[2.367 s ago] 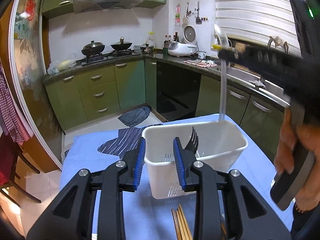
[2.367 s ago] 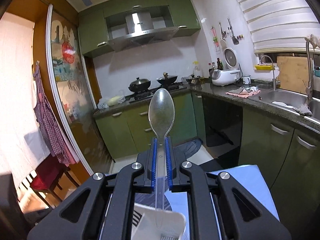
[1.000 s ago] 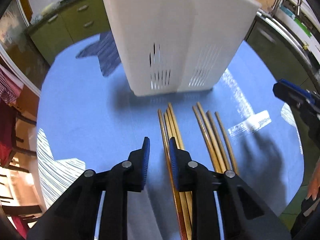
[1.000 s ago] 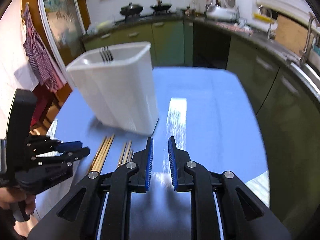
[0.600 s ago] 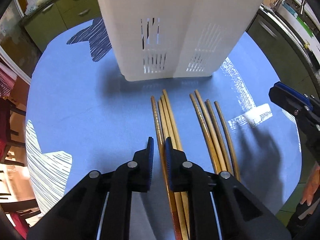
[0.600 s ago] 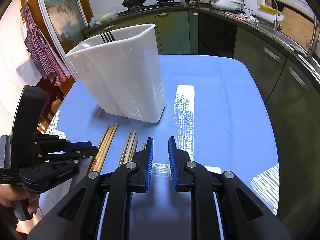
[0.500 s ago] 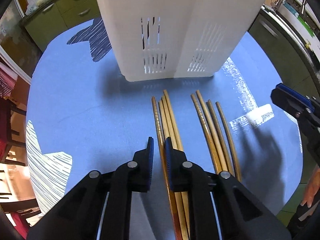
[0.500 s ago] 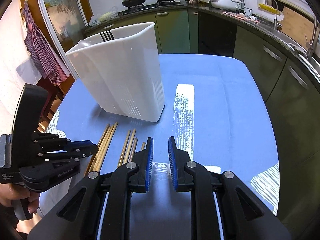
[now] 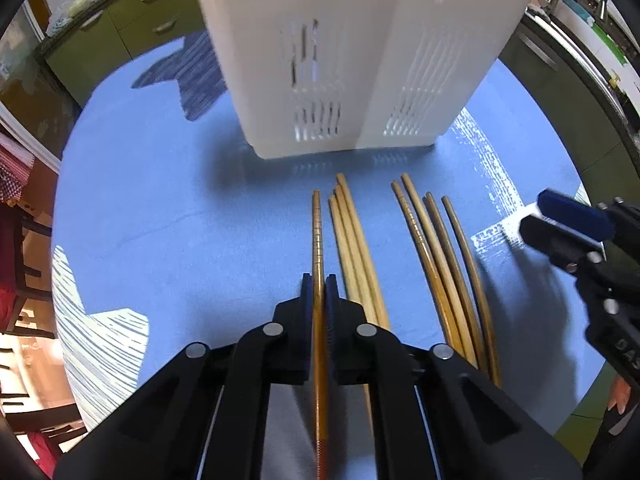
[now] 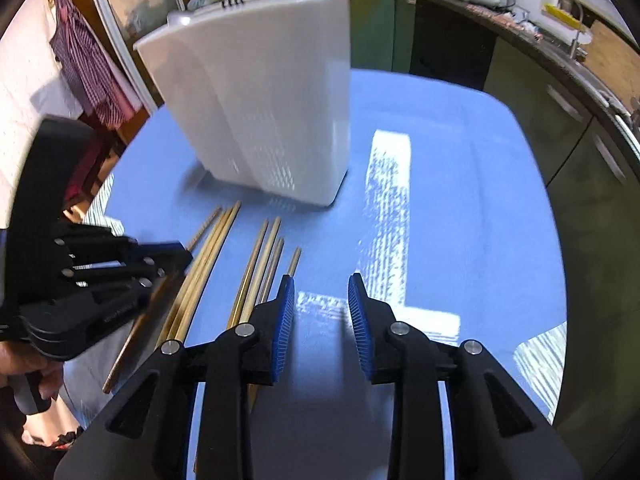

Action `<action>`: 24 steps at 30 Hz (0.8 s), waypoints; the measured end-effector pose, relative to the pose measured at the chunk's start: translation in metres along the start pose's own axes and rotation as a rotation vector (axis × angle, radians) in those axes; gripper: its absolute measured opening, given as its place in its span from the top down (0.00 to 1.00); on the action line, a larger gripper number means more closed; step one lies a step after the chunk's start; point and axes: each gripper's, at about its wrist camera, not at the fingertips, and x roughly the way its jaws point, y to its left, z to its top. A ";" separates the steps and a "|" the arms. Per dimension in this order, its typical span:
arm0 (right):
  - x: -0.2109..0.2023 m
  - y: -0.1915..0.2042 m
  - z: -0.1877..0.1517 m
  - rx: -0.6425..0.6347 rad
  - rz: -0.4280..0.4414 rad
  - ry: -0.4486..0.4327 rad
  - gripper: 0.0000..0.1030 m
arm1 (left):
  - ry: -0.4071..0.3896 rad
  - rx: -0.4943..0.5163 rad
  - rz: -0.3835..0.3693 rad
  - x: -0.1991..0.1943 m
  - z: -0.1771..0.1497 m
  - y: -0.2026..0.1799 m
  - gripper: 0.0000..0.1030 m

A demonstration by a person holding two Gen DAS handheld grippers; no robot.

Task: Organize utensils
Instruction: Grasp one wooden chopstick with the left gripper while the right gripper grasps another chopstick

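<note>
Near the table's front edge the left gripper [image 9: 319,292] pinches one chopstick [image 9: 317,232] before the holder [image 9: 360,60]; a thin grip could let it swivel. Right gripper [image 10: 321,312] hovers, fingers apart.

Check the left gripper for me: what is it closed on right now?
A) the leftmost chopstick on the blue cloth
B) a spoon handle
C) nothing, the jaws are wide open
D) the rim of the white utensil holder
A: in the left wrist view the left gripper has its jaws pressed against the leftmost chopstick, which runs out toward the white utensil holder.
</note>
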 end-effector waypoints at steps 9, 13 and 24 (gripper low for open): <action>0.030 0.004 0.002 0.023 0.061 0.158 0.82 | -0.138 -0.006 0.009 -0.047 -0.007 0.018 0.94; 0.037 0.007 0.003 0.032 0.053 0.196 0.85 | -0.200 -0.002 0.011 -0.068 -0.012 0.021 0.94; 0.050 0.026 0.004 0.022 0.002 0.251 0.85 | -0.300 0.021 0.000 -0.097 -0.026 0.024 0.94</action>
